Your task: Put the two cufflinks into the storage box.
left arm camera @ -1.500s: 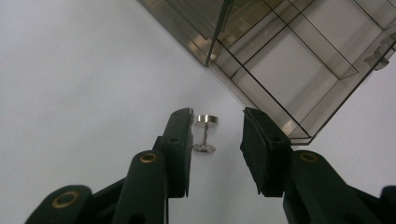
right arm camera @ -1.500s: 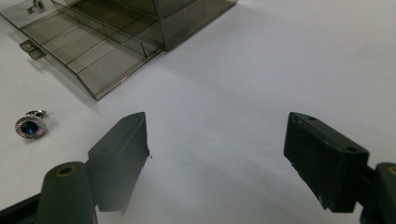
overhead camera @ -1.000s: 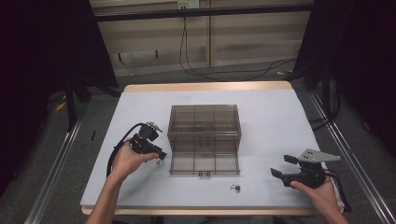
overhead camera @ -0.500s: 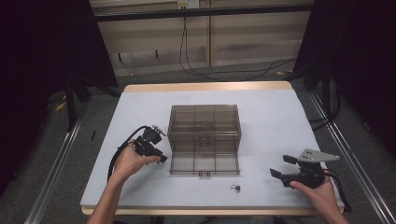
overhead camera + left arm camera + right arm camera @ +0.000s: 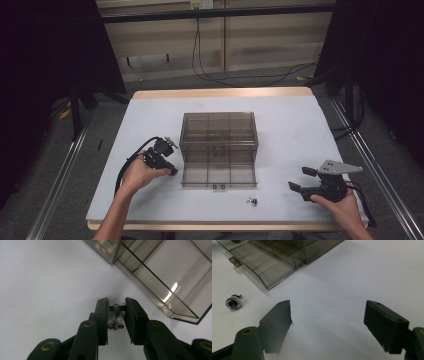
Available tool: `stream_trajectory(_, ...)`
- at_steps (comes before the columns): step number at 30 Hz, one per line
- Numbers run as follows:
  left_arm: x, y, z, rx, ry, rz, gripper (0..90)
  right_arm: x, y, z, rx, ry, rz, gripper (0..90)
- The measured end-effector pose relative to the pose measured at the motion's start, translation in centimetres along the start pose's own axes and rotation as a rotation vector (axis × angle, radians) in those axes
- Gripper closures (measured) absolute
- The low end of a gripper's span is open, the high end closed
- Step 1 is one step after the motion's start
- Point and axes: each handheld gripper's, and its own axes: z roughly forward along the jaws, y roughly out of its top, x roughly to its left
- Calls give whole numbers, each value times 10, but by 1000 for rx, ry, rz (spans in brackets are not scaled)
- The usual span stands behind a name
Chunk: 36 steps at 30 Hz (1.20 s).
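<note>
Small metal cufflink (image 5: 116,315) pinched between the left gripper (image 5: 115,305) pads, just off the near-left corner of the clear compartment box (image 5: 218,150); jaws have just been closing, now narrow and clamped on it; second cufflink, blue stone (image 5: 233,302), lies on the white table (image 5: 300,130) in front of the box. Right gripper (image 5: 305,180) jaws wide, empty, resting well apart. Judgement: lift straight, keep squeeze steady, carry over an open compartment, release low so it doesn't bounce out.

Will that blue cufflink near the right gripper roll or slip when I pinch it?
The cufflink lies on its side, round face tilted, so it may roll. Small, polished metal: probably stiff, light and slippery. The right gripper stands open, apart from it.
</note>
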Motion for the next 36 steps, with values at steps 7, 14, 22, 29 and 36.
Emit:
stream_trajectory(7, 4, -5, 0, -38, -19, -25, 736, 0, 0, -1, 2, 3, 2, 216)
stream_trajectory(14, 7, -10, -1, -70, -48, -50, 736, 0, 0, -1, -2, 1, 2, 216)
stream_trajectory(22, 10, -18, -8, -160, -73, -58, 736, 0, 0, -1, 0, 1, 6, 215)
stream_trajectory(29, 10, -24, -18, -249, -70, -75, 736, -1, 0, -2, 0, -1, 5, 215)
stream_trajectory(36, 7, -31, -25, -351, -60, -77, 736, -1, 0, -2, -8, -5, 6, 215)
